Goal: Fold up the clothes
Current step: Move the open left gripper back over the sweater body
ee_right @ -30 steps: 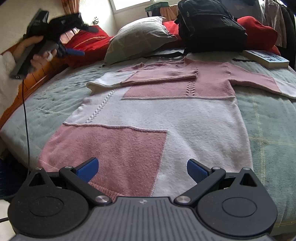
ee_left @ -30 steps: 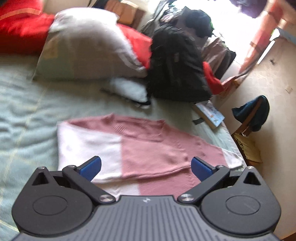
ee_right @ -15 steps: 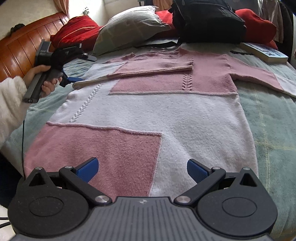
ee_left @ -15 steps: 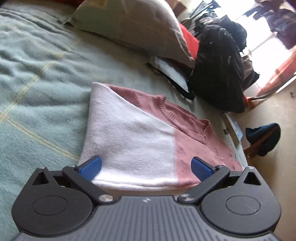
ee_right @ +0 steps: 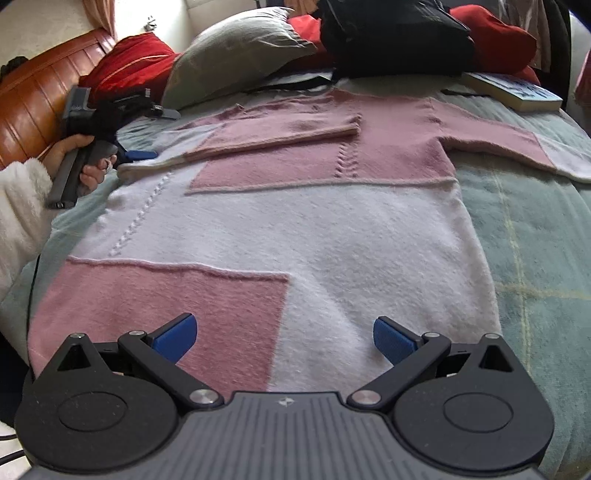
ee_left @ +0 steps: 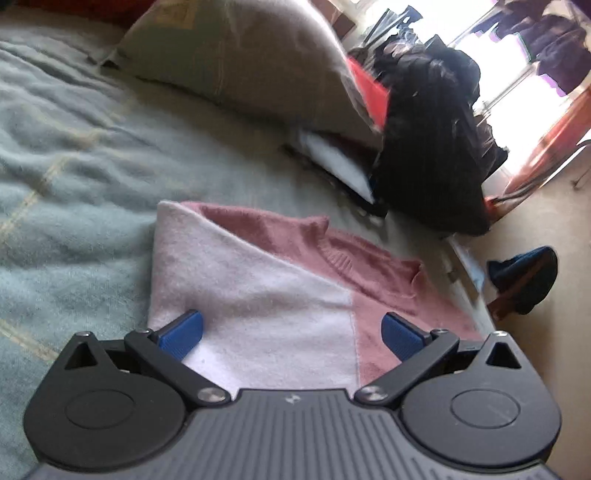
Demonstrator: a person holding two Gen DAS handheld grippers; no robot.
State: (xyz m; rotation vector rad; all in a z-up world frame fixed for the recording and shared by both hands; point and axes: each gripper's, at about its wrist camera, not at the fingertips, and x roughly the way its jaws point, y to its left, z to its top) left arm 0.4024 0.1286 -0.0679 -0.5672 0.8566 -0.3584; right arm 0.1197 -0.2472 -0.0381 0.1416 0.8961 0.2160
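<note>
The sweater's [ee_right: 295, 229] hem, apparently, hides behind the right gripper [ee_right: 284, 338].

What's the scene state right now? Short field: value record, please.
surface: bed with green blanket
garment: pink and white sweater, spread flat, front up
sleeve on the left claw's side: folded sleeve, lying across the chest
other sleeve: outstretched sleeve, on the blanket
left claw: left claw, open, at the folded sleeve's white cuff end
right claw: right claw, open, over the hem, gripping nothing
behind sweater: grey pillow, black backpack, book
</note>
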